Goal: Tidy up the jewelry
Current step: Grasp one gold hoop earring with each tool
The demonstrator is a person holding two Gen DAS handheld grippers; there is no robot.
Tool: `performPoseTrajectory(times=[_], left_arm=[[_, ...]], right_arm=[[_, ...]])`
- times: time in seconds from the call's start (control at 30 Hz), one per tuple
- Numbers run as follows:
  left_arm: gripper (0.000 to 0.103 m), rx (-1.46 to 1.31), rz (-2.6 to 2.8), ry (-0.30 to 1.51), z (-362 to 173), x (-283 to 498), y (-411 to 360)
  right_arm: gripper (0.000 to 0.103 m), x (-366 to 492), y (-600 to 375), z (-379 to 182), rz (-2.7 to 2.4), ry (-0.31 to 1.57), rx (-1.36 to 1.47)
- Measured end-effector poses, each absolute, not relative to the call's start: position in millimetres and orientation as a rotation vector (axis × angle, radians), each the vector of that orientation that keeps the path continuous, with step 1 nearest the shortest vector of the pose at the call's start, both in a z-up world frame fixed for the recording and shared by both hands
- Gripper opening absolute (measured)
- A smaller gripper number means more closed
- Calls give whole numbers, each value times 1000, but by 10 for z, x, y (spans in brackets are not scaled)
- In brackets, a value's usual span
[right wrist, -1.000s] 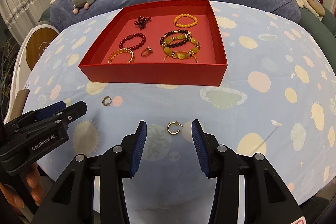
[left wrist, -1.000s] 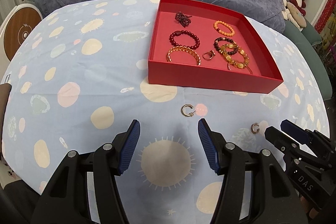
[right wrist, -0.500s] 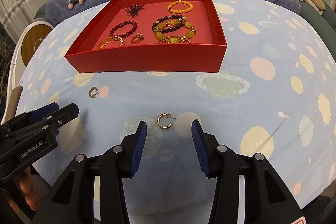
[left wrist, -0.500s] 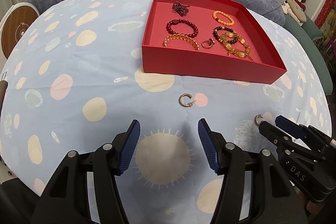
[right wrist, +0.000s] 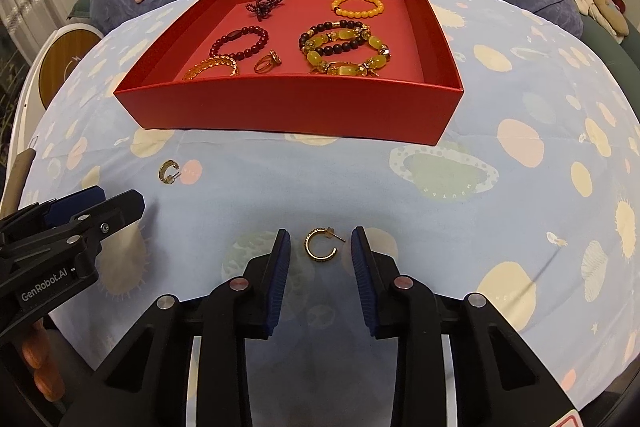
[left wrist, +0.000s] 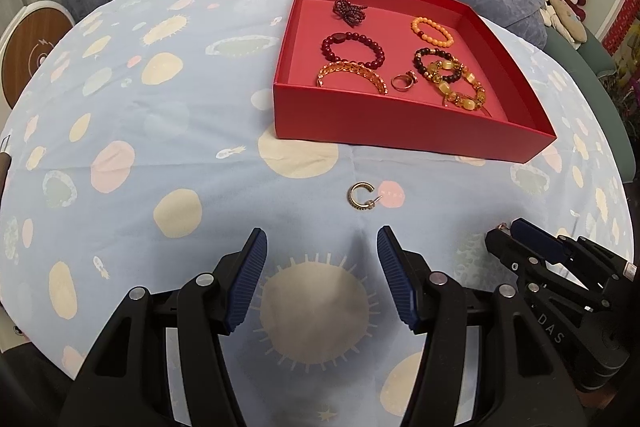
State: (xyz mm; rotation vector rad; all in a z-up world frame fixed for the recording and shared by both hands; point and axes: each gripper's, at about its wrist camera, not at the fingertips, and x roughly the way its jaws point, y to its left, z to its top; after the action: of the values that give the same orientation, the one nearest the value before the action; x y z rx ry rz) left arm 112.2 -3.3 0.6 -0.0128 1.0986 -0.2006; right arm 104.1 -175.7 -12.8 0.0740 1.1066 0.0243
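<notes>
Starting at the left of the right wrist view, the left gripper (right wrist: 120, 205) enters from the lower left edge, and a silver hoop (right wrist: 168, 171) lies on the cloth (right wrist: 440, 227) just above its tips; in the left wrist view that gripper (left wrist: 320, 259) stands open and empty, with the same hoop (left wrist: 361, 196) a little above the gap between its fingers, slightly right of centre. Toward the middle of the right wrist view, the gold hoop (right wrist: 320, 245) lies flat between the fingers of the right gripper (right wrist: 320, 251), whose jaws are closing around it with the pads not yet touching. Its open side faces the upper right of the frame and its post points at the right finger, so the pads would meet the ring across its width. The right gripper is plainly the nearer to this hoop. Above, the red box (right wrist: 288, 107) holds bracelets and a ring (right wrist: 266, 63). In the left wrist view the right gripper (left wrist: 506, 233) nearly hides the gold hoop at the right edge, leaving only a glint at its tip.
</notes>
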Motion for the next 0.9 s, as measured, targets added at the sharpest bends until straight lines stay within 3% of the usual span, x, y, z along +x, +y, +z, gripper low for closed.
performPoseTrajectory(times=[0.07, 0.4, 0.7, 0.77, 0.9], left_arm=[[55, -14, -202, 1099, 1, 1136, -38], [55, -6, -209, 1097, -32, 1245, -125], [51, 8, -216, 1095, -111, 1376, -229], [49, 22, -217, 1086, -114, 1387, -247], [28, 30, -223, 1071, -116, 1407, -258]], right_arm=[[20, 1039, -1764, -128, 23, 1104, 70], [16, 1026, -1809, -114, 29, 1104, 112], [16, 1060, -1810, -116, 37, 1104, 113], [16, 1064, -1812, -117, 38, 1104, 111], [16, 1066, -1802, -120, 38, 1101, 106]])
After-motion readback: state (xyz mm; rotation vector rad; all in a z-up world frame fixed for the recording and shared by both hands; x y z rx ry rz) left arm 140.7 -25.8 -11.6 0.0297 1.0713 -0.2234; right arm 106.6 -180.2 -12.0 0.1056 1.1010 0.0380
